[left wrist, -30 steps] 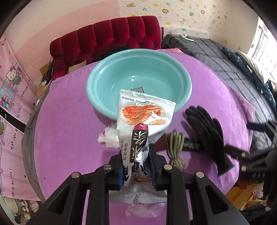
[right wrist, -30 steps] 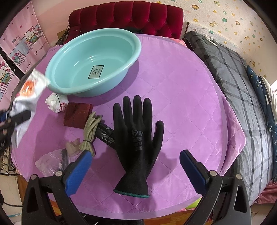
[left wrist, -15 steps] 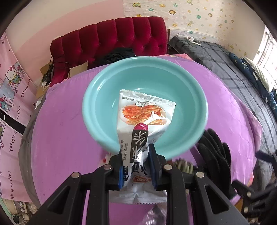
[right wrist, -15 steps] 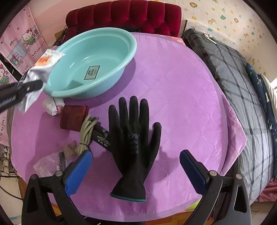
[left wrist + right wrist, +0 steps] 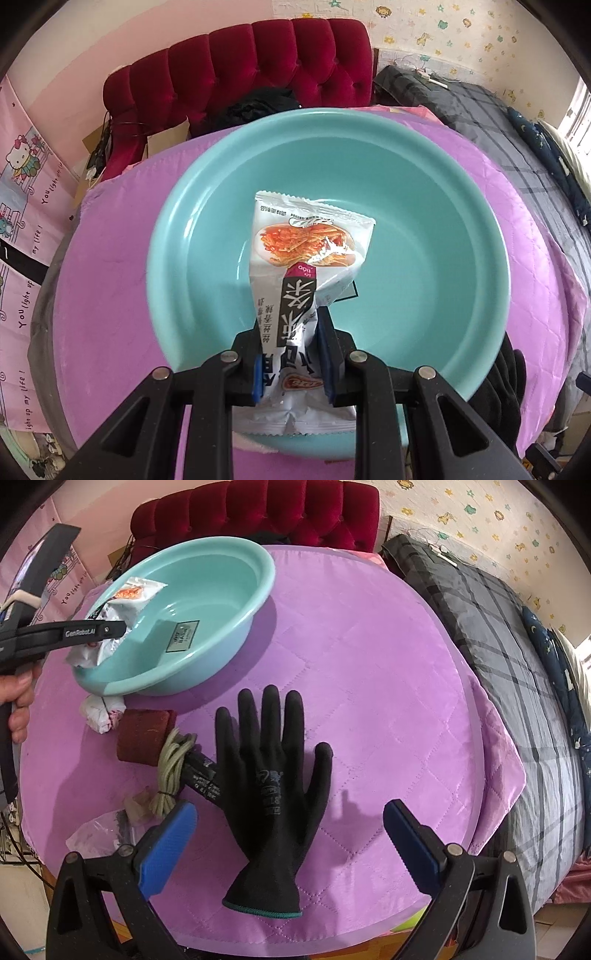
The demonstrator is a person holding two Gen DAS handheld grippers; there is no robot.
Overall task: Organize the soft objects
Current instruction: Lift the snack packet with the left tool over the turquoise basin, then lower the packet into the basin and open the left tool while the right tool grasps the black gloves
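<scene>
Two tongs show here. Left tongs (image 5: 291,354) clamp a white snack packet (image 5: 306,258) between their blue pads, holding it over the inside of a teal basin (image 5: 461,229) on a purple quilted cover (image 5: 369,664). Right tongs (image 5: 290,829) hang wide open and hold nothing, above a black glove (image 5: 273,775) lying flat, palm down, near the basin. Left of the glove lie a coiled cord (image 5: 171,768), a dark red block (image 5: 144,738) and a crumpled white wad (image 5: 99,714).
</scene>
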